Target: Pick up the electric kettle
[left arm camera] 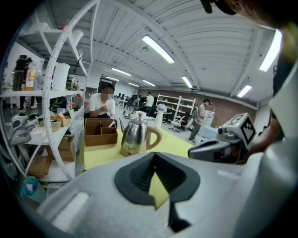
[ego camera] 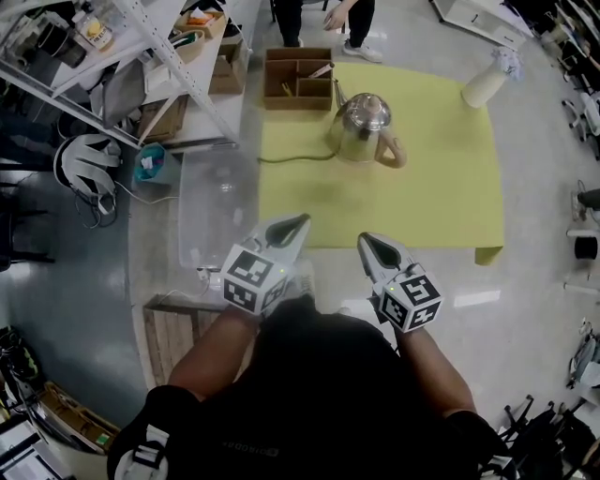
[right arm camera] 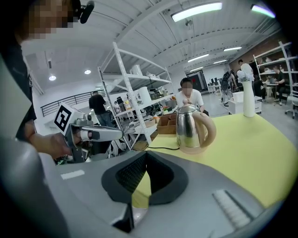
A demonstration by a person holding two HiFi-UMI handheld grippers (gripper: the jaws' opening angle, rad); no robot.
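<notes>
The electric kettle is shiny steel with a tan handle and stands upright at the far middle of the yellow table. Its black cord trails off to the left. Both grippers hover over the table's near edge, well short of the kettle and pointing toward it. My left gripper is shut and empty, and my right gripper is also shut and empty. From the left gripper the kettle sits ahead, slightly left. From the right gripper the kettle is ahead to the right, handle toward the right.
A brown divided box sits at the table's far edge behind the kettle. A white bottle stands at the far right corner. A white shelf rack and a clear bin flank the left side. A person stands beyond the table.
</notes>
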